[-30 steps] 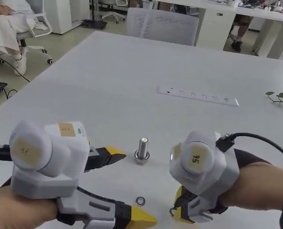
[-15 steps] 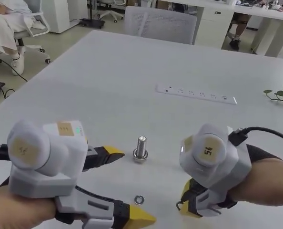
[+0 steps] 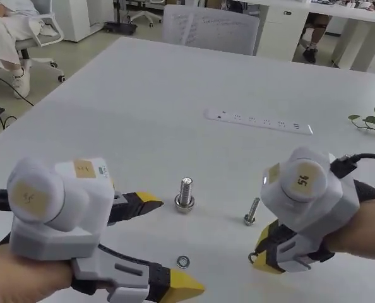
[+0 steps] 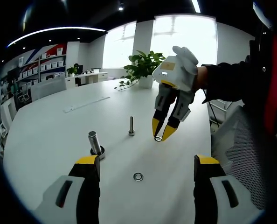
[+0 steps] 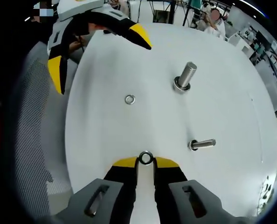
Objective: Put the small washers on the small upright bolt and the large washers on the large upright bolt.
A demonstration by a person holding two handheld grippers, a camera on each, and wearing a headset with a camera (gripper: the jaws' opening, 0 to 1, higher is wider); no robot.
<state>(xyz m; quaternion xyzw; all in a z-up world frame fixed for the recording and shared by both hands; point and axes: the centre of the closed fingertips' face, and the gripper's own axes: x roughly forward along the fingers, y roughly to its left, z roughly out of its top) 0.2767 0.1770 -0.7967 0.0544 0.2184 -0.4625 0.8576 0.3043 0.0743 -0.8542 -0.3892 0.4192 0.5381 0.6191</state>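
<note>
Upright large bolt (image 3: 185, 192); small bolt (image 3: 252, 211) to right; washer (image 3: 183, 261) nearer camera.

Table (image 3: 143, 107): plain white, faint grey cast.
Left claw (image 3: 170, 245), lower left of head view: white body, black jaws, yellow tips, tan round sticker.
Right claw (image 5: 145, 162): same white, black and yellow; tan sticker with dark digits.
Big bolt (image 3: 185, 194), small bolt (image 3: 252, 212): shiny silver.
Loose washer (image 3: 183, 261), held washer (image 5: 145, 157): silver.
Power strip (image 3: 258, 122), upper middle: white.
Plant (image 3: 370, 120), right edge: green leaves.
Chair (image 3: 209, 28), top: pale grey.
Sleeve (image 4: 225, 84): black.
</note>
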